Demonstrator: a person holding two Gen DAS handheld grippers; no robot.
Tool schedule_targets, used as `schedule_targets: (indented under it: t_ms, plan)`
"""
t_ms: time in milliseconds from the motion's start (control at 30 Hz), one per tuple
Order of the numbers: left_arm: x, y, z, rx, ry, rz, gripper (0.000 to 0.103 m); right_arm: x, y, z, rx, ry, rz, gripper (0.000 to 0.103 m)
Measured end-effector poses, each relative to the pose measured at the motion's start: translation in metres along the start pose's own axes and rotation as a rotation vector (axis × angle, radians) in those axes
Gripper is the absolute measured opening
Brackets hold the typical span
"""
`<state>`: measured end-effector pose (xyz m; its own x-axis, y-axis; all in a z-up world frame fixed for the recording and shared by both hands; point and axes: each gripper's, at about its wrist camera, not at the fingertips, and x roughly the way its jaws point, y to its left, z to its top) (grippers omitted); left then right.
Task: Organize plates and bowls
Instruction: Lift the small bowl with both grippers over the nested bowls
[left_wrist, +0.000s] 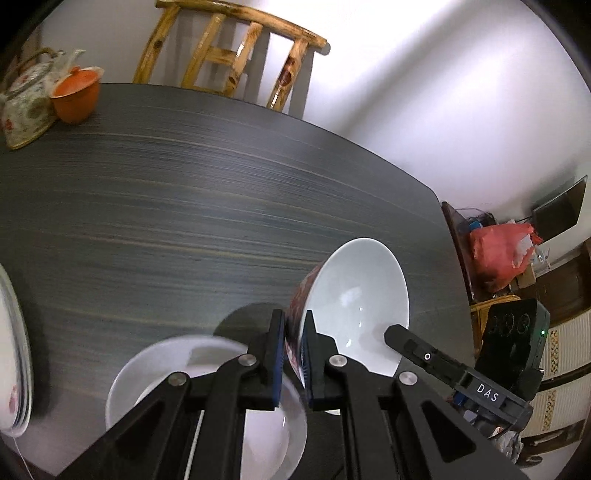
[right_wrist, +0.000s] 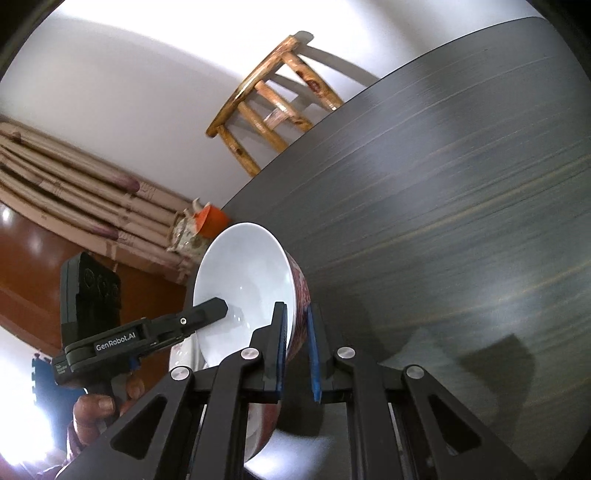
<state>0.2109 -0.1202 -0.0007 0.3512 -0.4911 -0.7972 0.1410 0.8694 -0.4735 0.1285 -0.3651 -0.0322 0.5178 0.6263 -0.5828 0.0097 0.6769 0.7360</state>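
Note:
A bowl (left_wrist: 358, 295), white inside with a red pattern outside, hangs tilted above the dark table (left_wrist: 184, 206). My left gripper (left_wrist: 293, 321) is shut on its near rim. The right gripper's finger (left_wrist: 400, 334) reaches in at the opposite rim. In the right wrist view my right gripper (right_wrist: 297, 314) is shut on the rim of the same bowl (right_wrist: 243, 273), and the left gripper's finger (right_wrist: 216, 308) lies inside it. Below stands a second white bowl (left_wrist: 166, 373). A stack of white plates (left_wrist: 13, 350) lies at the left edge.
A flowered teapot (left_wrist: 26, 99) and an orange cup (left_wrist: 75, 96) stand at the table's far left corner. A wooden chair (left_wrist: 236, 55) is behind the table. A red bag (left_wrist: 498, 254) lies beyond the right edge. A hand (right_wrist: 96, 410) holds the left gripper.

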Motion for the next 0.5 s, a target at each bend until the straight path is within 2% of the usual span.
schedule_targets:
  t_ms: [167,500]
  plan:
    - [-0.025,0.016,-0.026,-0.021,-0.02,0.018,0.008,-0.004,0.025,-0.021,-0.032,0.022,0.023,0.012]
    - [-0.048,0.063,-0.071,-0.106,-0.018,0.032,0.008,0.015,0.059,-0.057,-0.083,0.098,0.03,0.012]
